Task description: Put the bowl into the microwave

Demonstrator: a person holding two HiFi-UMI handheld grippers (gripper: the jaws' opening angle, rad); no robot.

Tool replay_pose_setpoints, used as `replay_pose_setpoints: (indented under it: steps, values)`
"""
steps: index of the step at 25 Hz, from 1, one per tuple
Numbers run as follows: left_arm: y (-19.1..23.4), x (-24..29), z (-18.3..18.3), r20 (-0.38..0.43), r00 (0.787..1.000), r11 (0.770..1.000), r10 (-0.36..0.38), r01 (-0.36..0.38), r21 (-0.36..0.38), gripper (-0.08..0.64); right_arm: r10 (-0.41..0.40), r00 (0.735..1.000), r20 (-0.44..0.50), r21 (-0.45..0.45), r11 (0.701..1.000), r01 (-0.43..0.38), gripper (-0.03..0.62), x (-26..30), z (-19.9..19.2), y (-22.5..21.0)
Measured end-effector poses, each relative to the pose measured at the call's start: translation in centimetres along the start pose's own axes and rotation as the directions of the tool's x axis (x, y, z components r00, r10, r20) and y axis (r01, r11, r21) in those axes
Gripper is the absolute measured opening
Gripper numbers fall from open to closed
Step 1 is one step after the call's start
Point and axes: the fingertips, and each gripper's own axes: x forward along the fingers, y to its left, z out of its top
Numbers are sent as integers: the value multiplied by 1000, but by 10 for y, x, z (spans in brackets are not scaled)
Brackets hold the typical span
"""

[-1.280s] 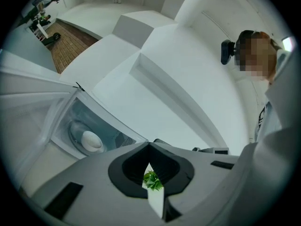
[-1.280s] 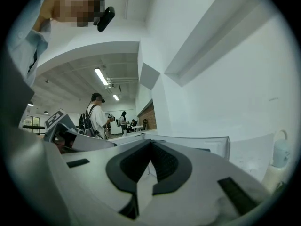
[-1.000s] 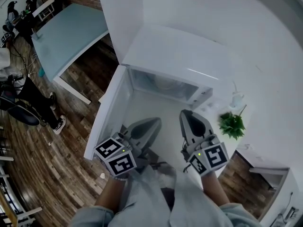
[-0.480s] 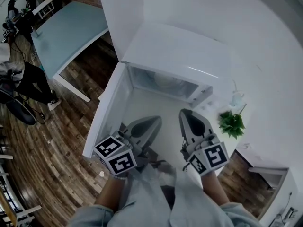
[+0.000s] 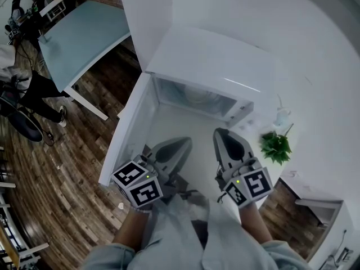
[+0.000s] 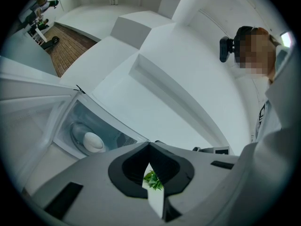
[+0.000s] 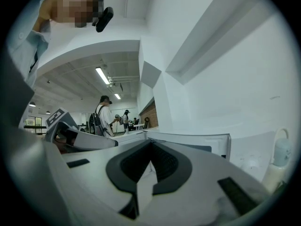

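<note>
White glossy counter [image 5: 185, 125] against a white wall [image 5: 292, 38]; dark plank floor [image 5: 50, 173] to the left. Boxy white microwave [image 5: 214, 58] at frame centre, door [image 5: 126, 134] hinged out left, cavity exposed. Bowl [image 5: 197, 98]: pale, rounded, smooth, inside on the glass turntable [image 6: 77, 131]. Left gripper [image 5: 184, 144] and right gripper [image 5: 221, 134], grey moulded plastic, low centre, side by side; both have jaws pressed together, nothing between. Leafy plant [image 5: 275, 148] and pale bottle [image 5: 281, 117] at right. Blue-grey table [image 5: 79, 38] upper left. Bare counter between tips and opening.

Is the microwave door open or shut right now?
Open. The door stands out to the left, leaving the microwave cavity exposed with the white bowl inside.
</note>
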Motion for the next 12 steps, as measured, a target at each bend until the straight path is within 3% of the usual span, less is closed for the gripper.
replay_pose_setpoints:
  steps: [12]
  values:
    - [-1,0,-3,-3,1000,1000,-6,6,-14,-2,-2,1000,-15,-27,1000,2,0,-1,-4,2]
